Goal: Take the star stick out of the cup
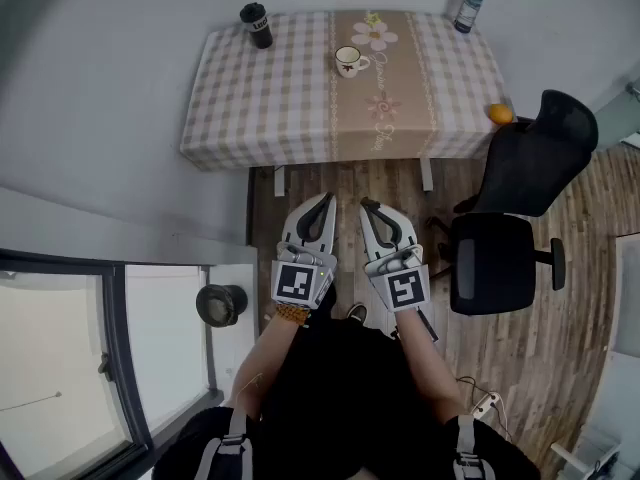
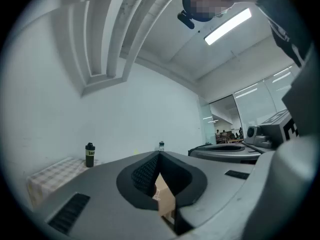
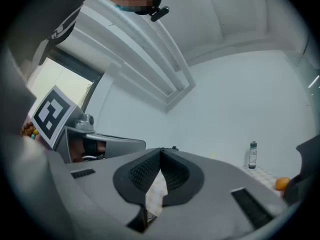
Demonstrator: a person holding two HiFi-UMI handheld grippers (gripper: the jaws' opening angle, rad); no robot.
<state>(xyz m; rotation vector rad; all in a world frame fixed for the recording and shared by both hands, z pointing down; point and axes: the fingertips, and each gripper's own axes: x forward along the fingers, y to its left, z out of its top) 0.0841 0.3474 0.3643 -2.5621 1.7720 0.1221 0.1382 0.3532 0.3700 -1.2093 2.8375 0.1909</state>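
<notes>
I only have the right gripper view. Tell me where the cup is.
Observer: The cup stands on the table, on the beige runner down its middle, ahead of both grippers.
Operator: Report the left gripper's jaws.
Observer: The left gripper is shut, with nothing between its jaws.
Operator: Name whatever stands on the table's left side.
Observer: A black bottle stands at the far left corner.

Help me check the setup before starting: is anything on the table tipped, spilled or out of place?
Nothing tipped or spilled. The cup, black bottle and blue bottle stand upright on the table; only the orange sits close to its right edge.
</notes>
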